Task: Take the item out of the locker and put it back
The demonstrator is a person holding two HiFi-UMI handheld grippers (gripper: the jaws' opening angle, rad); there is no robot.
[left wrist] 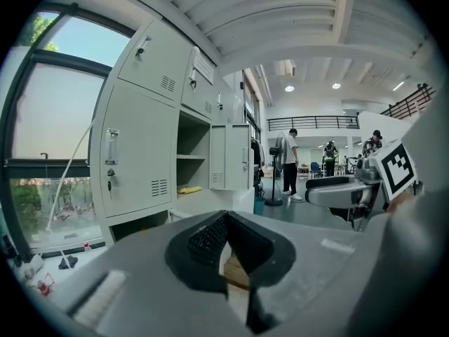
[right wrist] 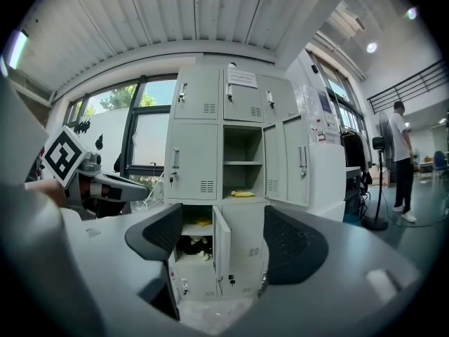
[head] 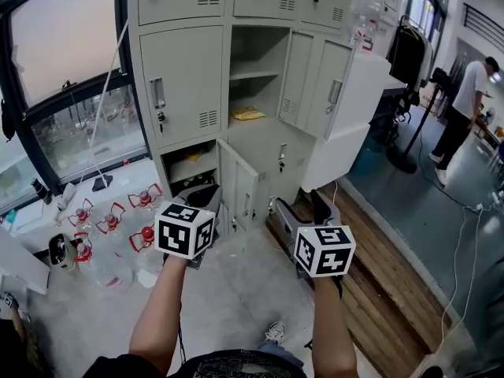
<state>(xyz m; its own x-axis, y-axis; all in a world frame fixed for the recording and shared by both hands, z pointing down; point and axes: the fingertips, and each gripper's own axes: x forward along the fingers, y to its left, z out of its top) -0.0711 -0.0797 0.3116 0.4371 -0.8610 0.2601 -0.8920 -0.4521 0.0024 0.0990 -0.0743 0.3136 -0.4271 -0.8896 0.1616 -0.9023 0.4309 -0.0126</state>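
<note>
Two tools are held side by side in front of the locker [head: 181,77], well short of it. The left tool [head: 203,199] has its jaws together with nothing between them, as the left gripper view shows [left wrist: 224,248]. The right tool [head: 303,211] has its jaws spread wide and empty [right wrist: 224,241]. Two compartments stand with their doors swung out: a middle one [head: 252,57] with a single shelf, and a lower one [head: 189,168] down to its left. One item [head: 248,113] lies on the floor of the middle compartment, below the shelf. It is small, flat and yellow, like a packet, resting near the front edge [right wrist: 242,194]. The lower compartment holds something yellow on its shelf and dark things beneath, too small to name. About five red-handled jugs [head: 112,219] stand on the floor at the left. One person [head: 470,109] stands far off at the right.
</note>
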